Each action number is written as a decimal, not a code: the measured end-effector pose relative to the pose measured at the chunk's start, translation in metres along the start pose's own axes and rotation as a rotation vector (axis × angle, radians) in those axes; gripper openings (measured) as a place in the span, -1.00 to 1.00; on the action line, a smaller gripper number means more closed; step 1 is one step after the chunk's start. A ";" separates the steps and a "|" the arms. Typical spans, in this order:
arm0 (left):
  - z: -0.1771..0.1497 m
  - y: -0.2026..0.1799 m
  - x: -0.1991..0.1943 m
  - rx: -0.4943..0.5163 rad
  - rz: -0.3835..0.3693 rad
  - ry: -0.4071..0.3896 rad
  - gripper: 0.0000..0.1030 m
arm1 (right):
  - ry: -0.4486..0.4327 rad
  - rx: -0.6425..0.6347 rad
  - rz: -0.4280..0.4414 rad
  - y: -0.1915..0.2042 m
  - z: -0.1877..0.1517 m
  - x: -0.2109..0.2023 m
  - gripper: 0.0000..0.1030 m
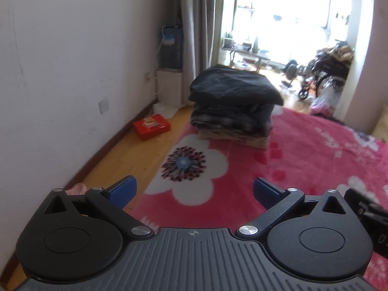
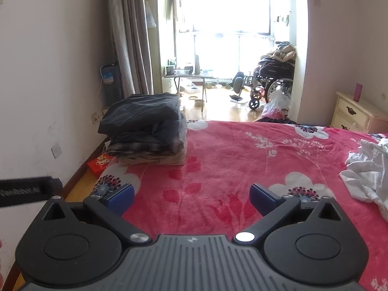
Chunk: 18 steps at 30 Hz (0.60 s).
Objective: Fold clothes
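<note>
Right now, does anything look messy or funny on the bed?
Yes. The white clothes lie crumpled at the bed's right edge, unfolded, unlike the neat folded stack at the left. A red box also sits on the floor by the wall.

Black grippers — blue fingers [image 1: 122, 191]

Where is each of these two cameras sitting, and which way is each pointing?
Left wrist: on the left claw, open, facing along the bed toward the folded stack; a fingertip shows.
Right wrist: on the right claw, open, facing the same way; white clothes lie to its right.
Shared: stack, bed, wheelchair.
</note>
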State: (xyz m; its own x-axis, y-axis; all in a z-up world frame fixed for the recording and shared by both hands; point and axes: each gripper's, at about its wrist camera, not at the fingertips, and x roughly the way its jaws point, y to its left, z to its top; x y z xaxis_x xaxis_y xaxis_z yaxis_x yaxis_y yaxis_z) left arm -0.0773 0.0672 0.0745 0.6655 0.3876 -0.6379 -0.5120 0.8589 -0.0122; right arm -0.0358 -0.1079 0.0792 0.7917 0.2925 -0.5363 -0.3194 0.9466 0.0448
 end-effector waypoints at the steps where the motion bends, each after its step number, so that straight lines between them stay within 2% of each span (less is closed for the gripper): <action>1: -0.001 -0.001 0.000 0.008 0.006 0.008 1.00 | 0.001 -0.005 0.000 0.002 0.000 0.000 1.00; 4: -0.001 -0.001 -0.002 0.019 0.025 0.011 1.00 | 0.004 -0.011 0.004 0.005 0.000 0.000 1.00; 10: 0.000 0.000 -0.014 0.014 0.049 -0.048 1.00 | -0.004 -0.023 0.014 0.009 -0.001 -0.003 1.00; 18: 0.001 -0.003 -0.017 0.027 0.050 -0.064 1.00 | -0.025 -0.042 0.010 0.011 0.002 -0.010 1.00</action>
State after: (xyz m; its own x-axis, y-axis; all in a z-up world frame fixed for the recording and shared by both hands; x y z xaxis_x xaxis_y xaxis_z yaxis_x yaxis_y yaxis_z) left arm -0.0865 0.0587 0.0864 0.6732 0.4498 -0.5869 -0.5307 0.8466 0.0400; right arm -0.0463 -0.0997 0.0862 0.8007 0.3058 -0.5151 -0.3485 0.9372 0.0147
